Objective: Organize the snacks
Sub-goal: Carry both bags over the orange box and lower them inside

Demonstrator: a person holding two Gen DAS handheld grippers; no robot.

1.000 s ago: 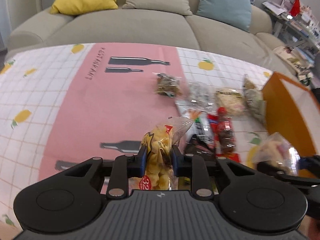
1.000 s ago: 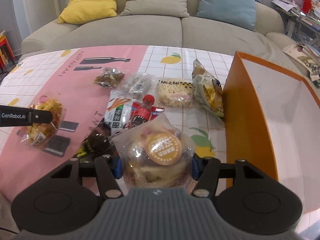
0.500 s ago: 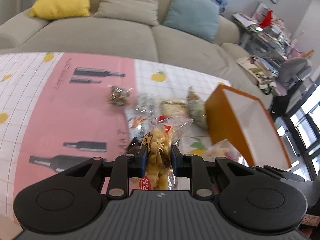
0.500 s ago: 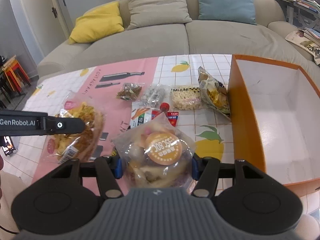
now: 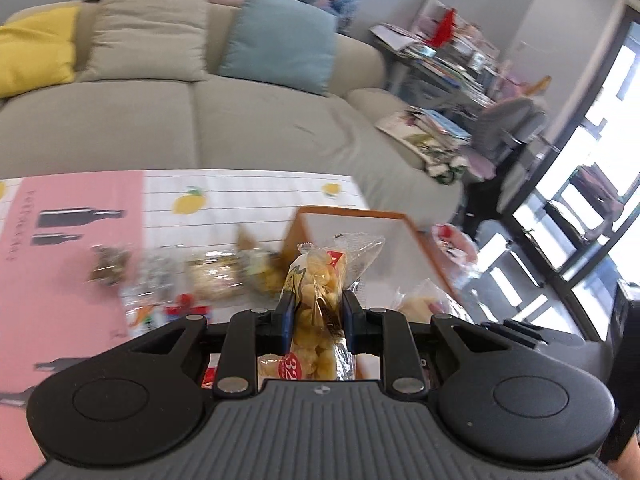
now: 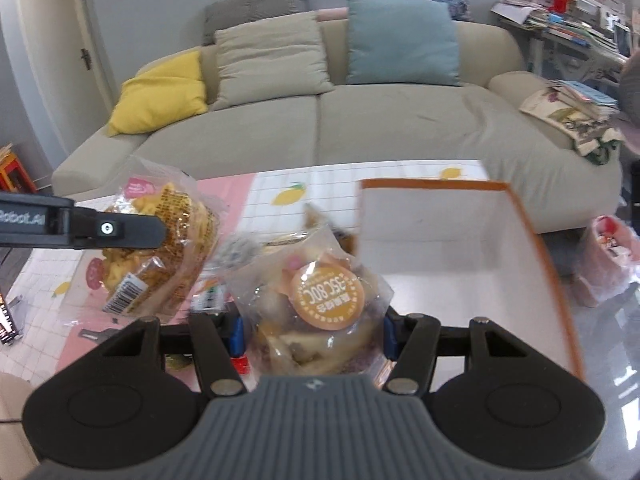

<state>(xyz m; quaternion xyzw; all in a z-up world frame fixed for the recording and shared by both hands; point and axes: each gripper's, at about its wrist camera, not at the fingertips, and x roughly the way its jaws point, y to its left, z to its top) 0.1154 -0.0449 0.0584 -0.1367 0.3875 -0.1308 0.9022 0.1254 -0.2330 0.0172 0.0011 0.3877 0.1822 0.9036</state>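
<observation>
My left gripper (image 5: 316,308) is shut on a clear bag of yellow puffed snacks (image 5: 316,284), held upright above the table. The same bag (image 6: 160,236) shows in the right wrist view at the left, pinched by the left gripper's finger (image 6: 120,229). My right gripper (image 6: 310,328) is shut on a wide clear bag of pastries with a round orange label (image 6: 320,300). The orange box with a white inside (image 6: 460,248) stands open just ahead and to the right of both bags, also seen as the orange box (image 5: 360,216) in the left wrist view.
Several loose snack packets (image 5: 208,276) lie blurred on the pink and lemon-print tablecloth (image 5: 80,280) left of the box. A grey sofa (image 6: 320,132) with cushions runs behind the table. A cluttered side table (image 5: 448,56) and a pink bag (image 6: 608,264) stand at the right.
Both grippers have risen and swung to the right with their bags, toward the orange box. The table and loose packets have dropped lower in both views.
</observation>
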